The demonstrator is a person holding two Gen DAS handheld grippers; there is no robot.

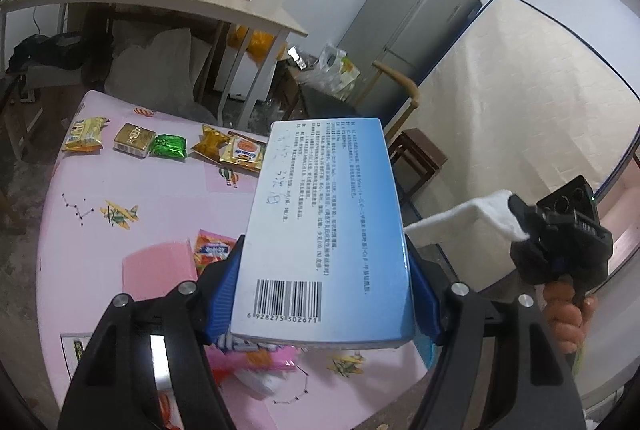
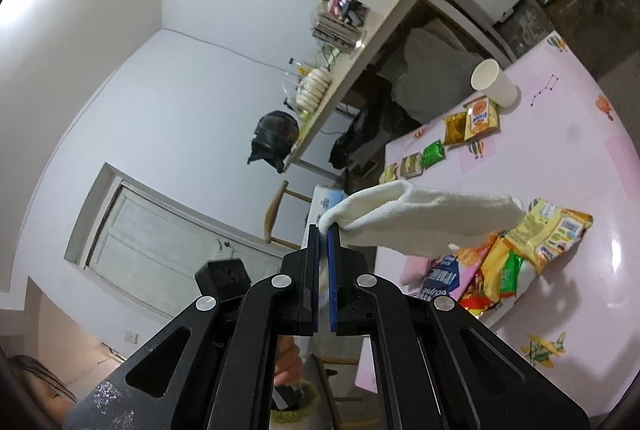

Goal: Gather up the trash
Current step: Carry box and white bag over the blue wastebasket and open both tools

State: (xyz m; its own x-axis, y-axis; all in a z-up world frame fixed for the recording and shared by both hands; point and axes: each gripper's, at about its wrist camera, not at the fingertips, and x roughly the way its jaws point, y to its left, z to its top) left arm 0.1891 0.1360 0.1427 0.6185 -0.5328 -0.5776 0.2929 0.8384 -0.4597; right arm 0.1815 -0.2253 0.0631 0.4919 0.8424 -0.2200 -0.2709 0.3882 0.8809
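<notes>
My left gripper (image 1: pixel 320 294) is gripping a stiff, light box (image 1: pixel 324 230) by its long sides above the pink table (image 1: pixel 100 250). My right gripper (image 2: pixel 323 230) is pinching a soft, limp white cloth (image 2: pixel 420 226) at one edge, dangling.

Each claw is a matte black frame of angled struts with slotted cut-outs, joined at round silver pivot screws. The left claw (image 1: pixel 324 266) carries ribbed blue pads (image 1: pixel 222 294) on the inner faces of its fingers, and a polished metal strip shows inside its left strut. The right claw (image 2: pixel 323 230) has the same black linkage, four silver screws across it and thin blue pads (image 2: pixel 331 278); grey scuffing speckles its lower left strut. Seen from the left wrist, it has a boxy black head with round sockets, a small green light and a black handle.
</notes>
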